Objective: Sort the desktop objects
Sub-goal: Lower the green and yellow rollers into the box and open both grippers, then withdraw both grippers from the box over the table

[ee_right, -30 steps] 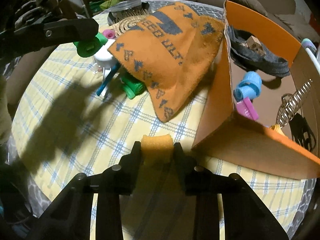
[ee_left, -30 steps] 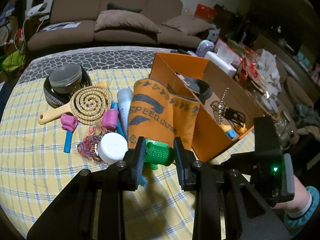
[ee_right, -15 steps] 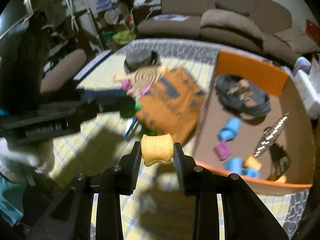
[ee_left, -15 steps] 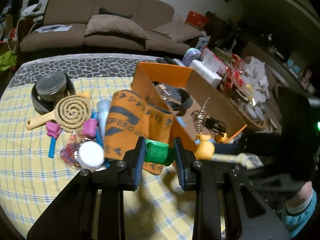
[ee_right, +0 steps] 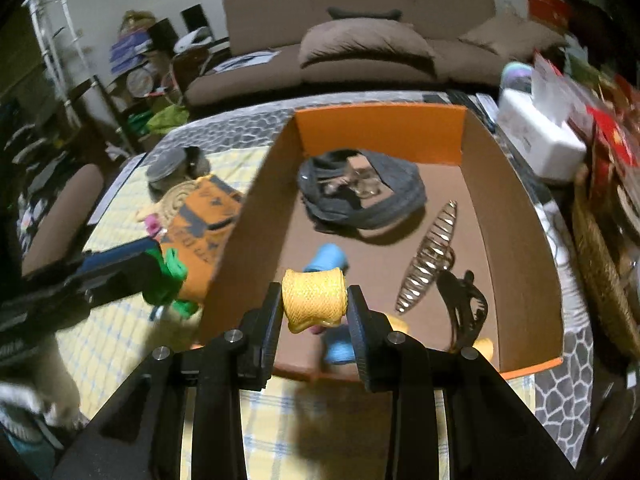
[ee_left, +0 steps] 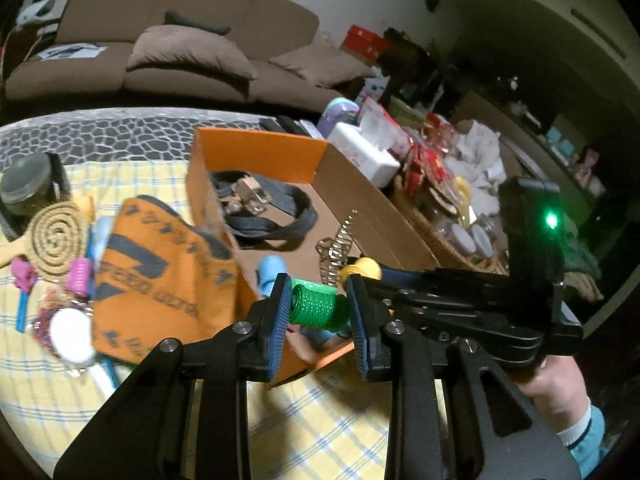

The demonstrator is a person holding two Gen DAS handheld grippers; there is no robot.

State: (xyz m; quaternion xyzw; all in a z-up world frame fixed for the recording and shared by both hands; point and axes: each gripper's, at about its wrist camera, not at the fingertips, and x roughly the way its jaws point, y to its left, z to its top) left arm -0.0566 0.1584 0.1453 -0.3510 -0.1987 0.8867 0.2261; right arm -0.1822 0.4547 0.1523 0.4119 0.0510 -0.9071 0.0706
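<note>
My left gripper (ee_left: 319, 309) is shut on a green hair roller (ee_left: 316, 309) and holds it in the air over the near left corner of the orange cardboard box (ee_left: 256, 152). My right gripper (ee_right: 314, 307) is shut on a yellow hair roller (ee_right: 313, 301) above the box's near edge (ee_right: 528, 366). Inside the box lie a dark belt (ee_right: 362, 192), a gold spiral clip (ee_right: 430, 258) and blue rollers (ee_right: 326, 258). The right gripper also shows in the left wrist view (ee_left: 366, 270), and the left one in the right wrist view (ee_right: 168, 276).
An orange towel (ee_left: 152, 280) leans on the box's left wall. Left of it on the yellow checked cloth lie a spiral-backed brush (ee_left: 54, 232), pink rollers (ee_left: 78, 278), a white cap (ee_left: 70, 334) and a tin (ee_left: 26, 188). Clutter and a white tissue box (ee_right: 540, 140) crowd the right side.
Both grippers have risen from the cloth and moved right toward the box, each still holding its roller. The right gripper now hangs over the box's near edge.
</note>
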